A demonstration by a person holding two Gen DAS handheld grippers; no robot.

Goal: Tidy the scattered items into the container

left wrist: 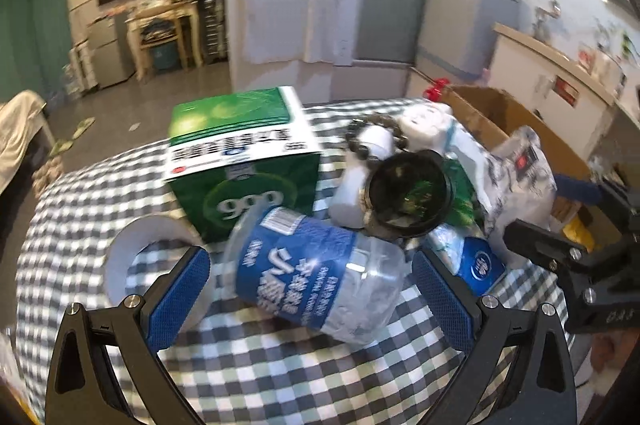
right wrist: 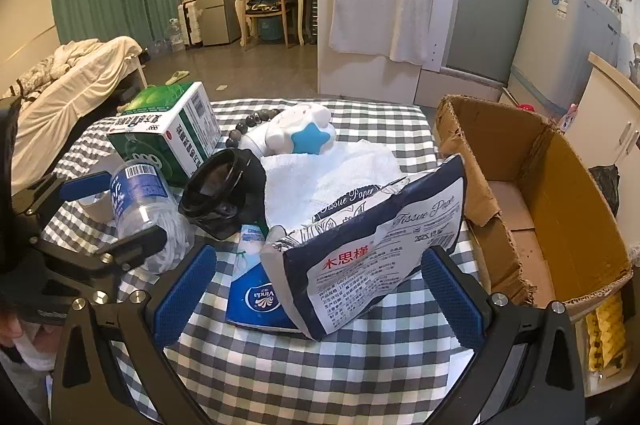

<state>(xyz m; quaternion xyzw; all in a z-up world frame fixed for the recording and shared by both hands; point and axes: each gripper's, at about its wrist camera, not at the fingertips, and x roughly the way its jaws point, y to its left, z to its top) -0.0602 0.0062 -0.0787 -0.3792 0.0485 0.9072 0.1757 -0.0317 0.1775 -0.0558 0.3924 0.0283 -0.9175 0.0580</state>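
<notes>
On checkered tabletop, clutter uncollected; cardboard box waits right, apparently bare. Step: first pickups. Left claw spread wide, straddling plastic bottle, pads apparently clear. Right claw wide open around tissue pack, ungripped. Next move likely: close, lift, carry right.

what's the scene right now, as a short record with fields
surface: checkered tablecloth
container: open cardboard box at the table's right edge
left gripper: jaws open around the lying water bottle, no grip
right gripper: jaws open either side of the tissue paper pack, no grip
other items: green box, black lens-like piece, bead bracelet
</notes>
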